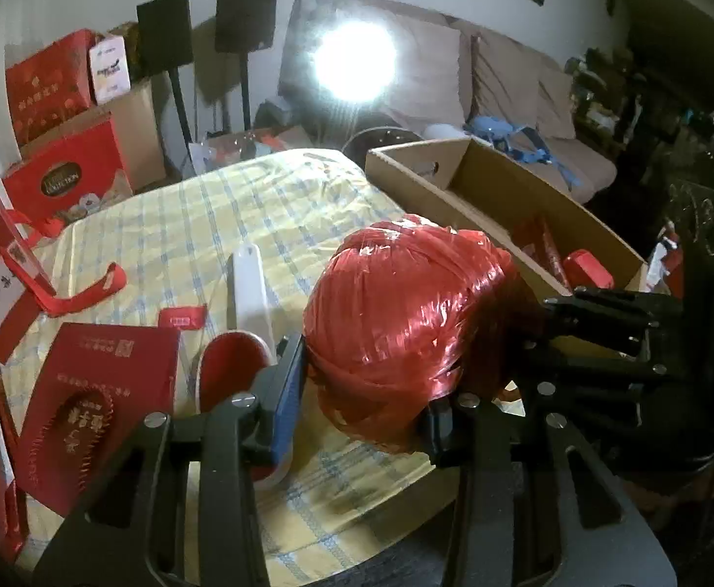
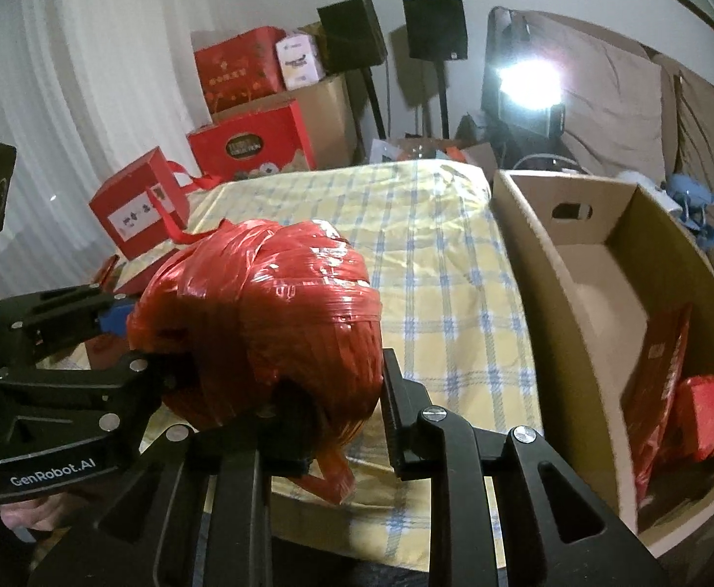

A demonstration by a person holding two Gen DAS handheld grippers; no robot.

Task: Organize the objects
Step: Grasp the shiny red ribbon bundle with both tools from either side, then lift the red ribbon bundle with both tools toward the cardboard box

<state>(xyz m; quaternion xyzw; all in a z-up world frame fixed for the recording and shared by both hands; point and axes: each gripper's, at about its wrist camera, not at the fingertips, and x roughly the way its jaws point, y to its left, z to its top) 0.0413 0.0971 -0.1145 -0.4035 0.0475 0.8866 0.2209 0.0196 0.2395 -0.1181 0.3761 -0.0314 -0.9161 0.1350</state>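
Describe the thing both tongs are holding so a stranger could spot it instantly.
Start at the yellow checked tablecloth; at its near edge, left of the open cardboard box, both tongs grip one thing. It is the ball of shiny red plastic twine, round and glossy, unlike the flat red gift boxes around it.

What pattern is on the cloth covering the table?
The tablecloth is pale yellow with blue and white checked lines, clearest in the right wrist view.

The box (image 2: 577, 303) stands right of the ball of twine (image 2: 259, 323) on the table (image 2: 435, 225).
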